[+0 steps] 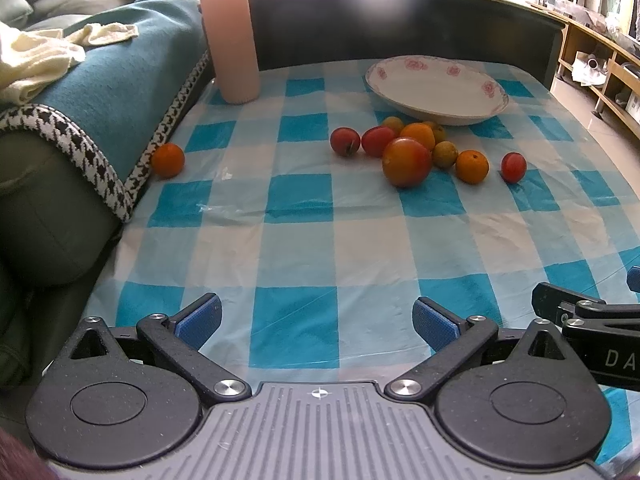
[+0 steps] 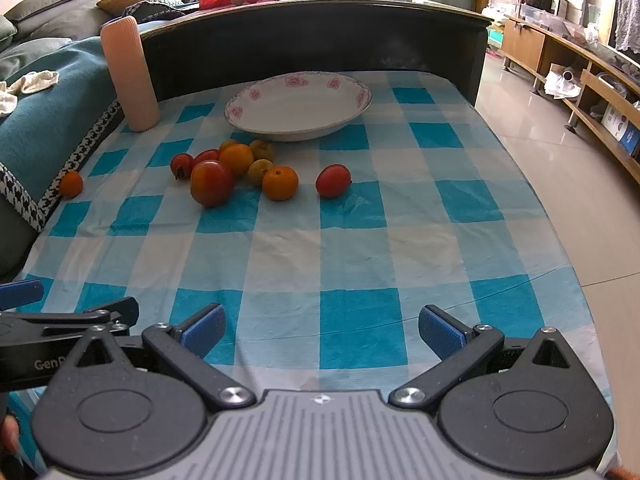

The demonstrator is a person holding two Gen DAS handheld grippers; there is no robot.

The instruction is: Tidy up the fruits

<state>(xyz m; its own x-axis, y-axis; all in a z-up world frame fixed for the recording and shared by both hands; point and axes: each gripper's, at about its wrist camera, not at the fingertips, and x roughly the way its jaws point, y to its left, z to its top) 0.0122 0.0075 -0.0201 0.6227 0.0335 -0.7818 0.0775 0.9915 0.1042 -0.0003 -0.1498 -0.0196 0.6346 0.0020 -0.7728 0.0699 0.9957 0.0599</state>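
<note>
Both of your claws hang over the near end of the counter [image 2: 360, 240], the left claw [image 1: 316, 320] and the right claw [image 2: 322, 330] each spread wide with nothing between the pads. The fruits sit well ahead of you in a loose cluster [image 2: 236, 168] just in front of the empty flowered dish [image 2: 298, 110], with a red one [image 2: 333, 180] off to the right and a lone orange [image 1: 168, 160] resting against the sofa blanket's edge [image 1: 100, 168].

These are round and the cloth is slick-looking plastic, so a glancing pinch would likely send one rolling. The big tomato [image 1: 407, 162] touches its neighbours; closing on it may knock the small ones loose. The right side drops straight to the floor [image 2: 560, 152], so the stray red fruit is the likeliest to be lost. On the left, the tall pink cylinder [image 1: 230, 36] could be tipped by a wide sweep. The middle of the cloth is open, giving you plenty of room to approach.
</note>
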